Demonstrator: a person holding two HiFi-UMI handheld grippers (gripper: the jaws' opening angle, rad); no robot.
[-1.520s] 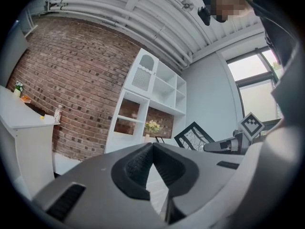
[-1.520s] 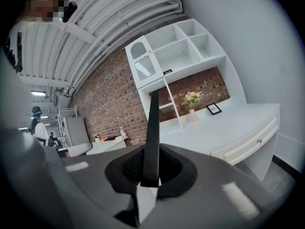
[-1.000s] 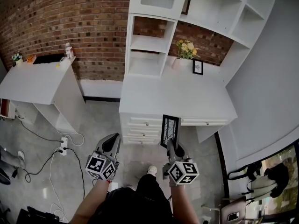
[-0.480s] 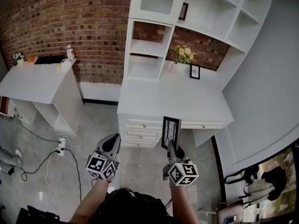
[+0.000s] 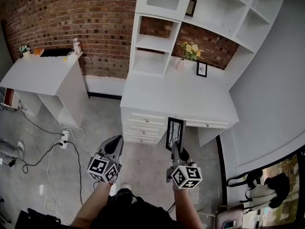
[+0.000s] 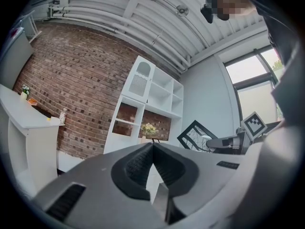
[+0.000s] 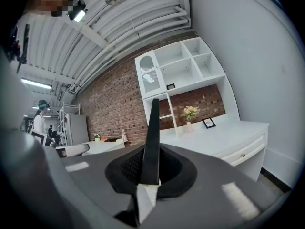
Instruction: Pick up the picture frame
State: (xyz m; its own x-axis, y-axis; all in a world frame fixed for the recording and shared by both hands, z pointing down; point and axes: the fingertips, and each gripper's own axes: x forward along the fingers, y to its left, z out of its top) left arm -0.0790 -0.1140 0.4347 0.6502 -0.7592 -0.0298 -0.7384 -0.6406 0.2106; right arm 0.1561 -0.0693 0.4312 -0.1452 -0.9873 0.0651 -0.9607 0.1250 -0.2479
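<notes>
We face a big brick wall, and against it stands a tall white shelf unit. Below the shelves is a wide white worktop with drawers in its front. The picture frame is not on the worktop. It is up in the air in front of the drawers, held by our right hand-held gripper. That gripper is clenched on the frame's bottom edge, so the frame stands straight up with its thin side toward the jaws. We think it is held low like this so it does not tip or swing. It looks to us like the picking up is done. Our left hand-held gripper is off to the side, well apart from the frame. Its jaws are closed with nothing in them, so we guess it is not needed now. At the back of the worktop are some yellow flowers and, just beside them, a little framed picture.
</notes>
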